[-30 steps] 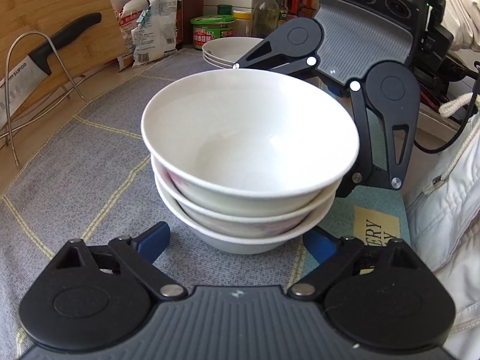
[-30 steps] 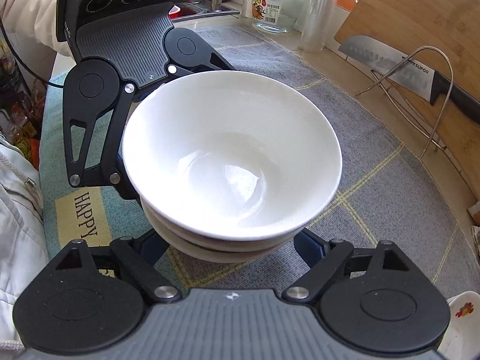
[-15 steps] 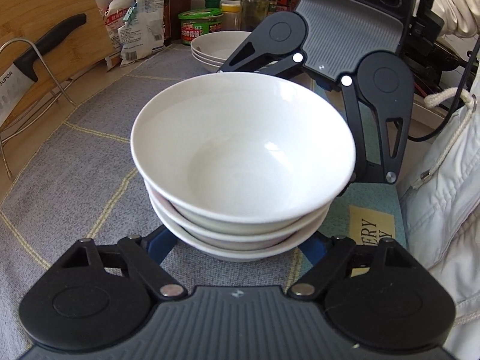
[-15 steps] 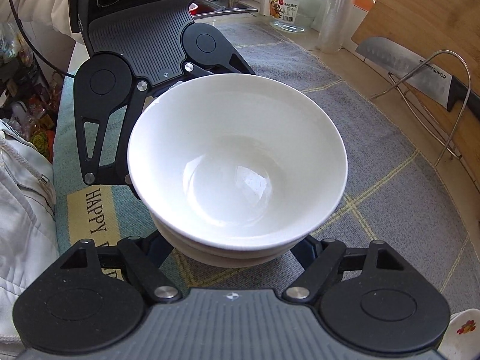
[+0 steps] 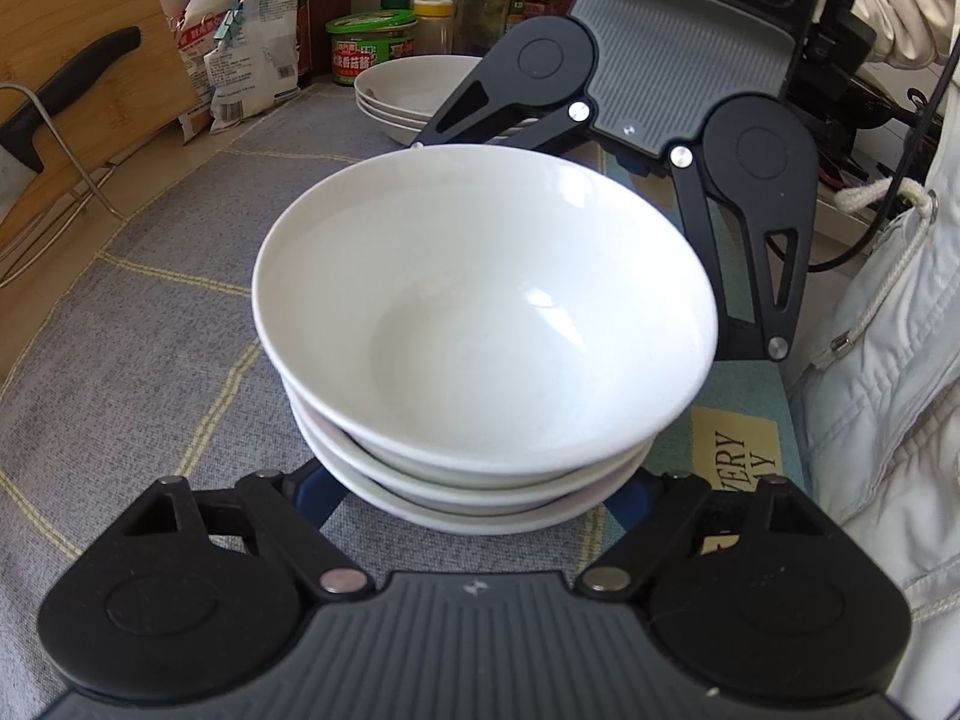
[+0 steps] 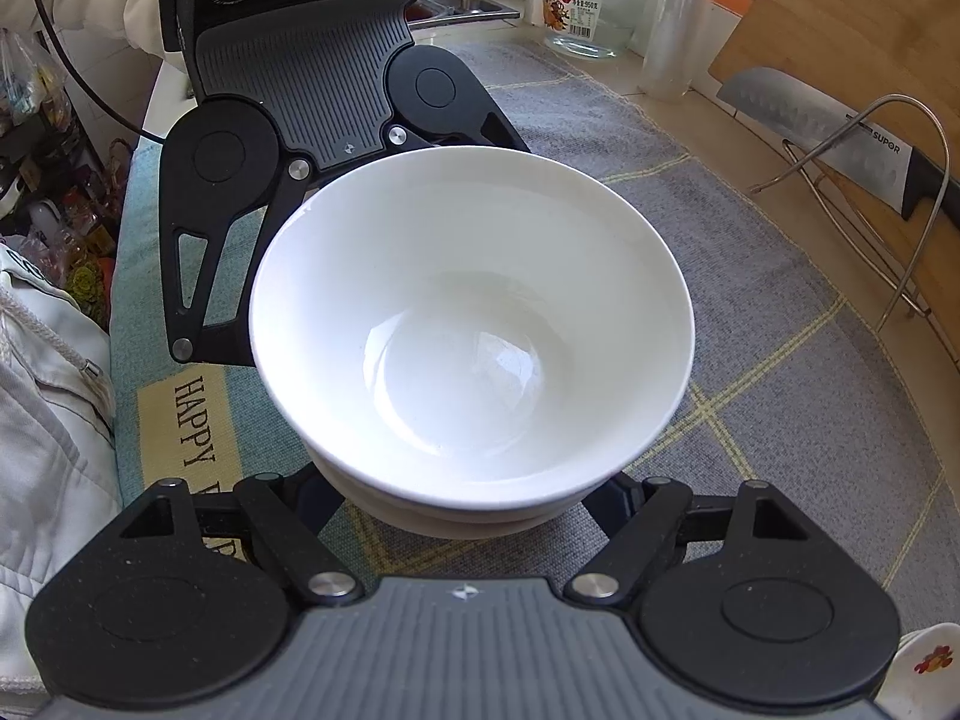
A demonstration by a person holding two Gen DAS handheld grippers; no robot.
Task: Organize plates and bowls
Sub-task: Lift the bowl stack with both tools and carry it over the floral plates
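Observation:
A stack of three white bowls (image 5: 480, 330) stands on a grey checked mat (image 5: 150, 330), and it fills the middle of the right wrist view too (image 6: 474, 324). My left gripper (image 5: 480, 501) reaches in from the near side, its blue fingers (image 5: 312, 498) tucked under the rims against the lowest bowl. From the opposite side my right gripper (image 6: 474, 504) holds the same stack low down, its fingers (image 6: 612, 504) pressed to the bottom bowl. Each gripper's housing shows behind the stack in the other's view. The fingertips are hidden under the bowls.
A stack of shallow white plates (image 5: 408, 90) sits behind the bowls, with jars, bottles and a food bag beyond. A knife (image 6: 840, 138) rests on a wire rack against a wooden board. A person's white jacket (image 5: 888, 360) is at the mat's edge.
Both grippers' jaws have closed in on the base of the bowl stack; the blue fingers, clear of the bowls before, now sit under the rims.

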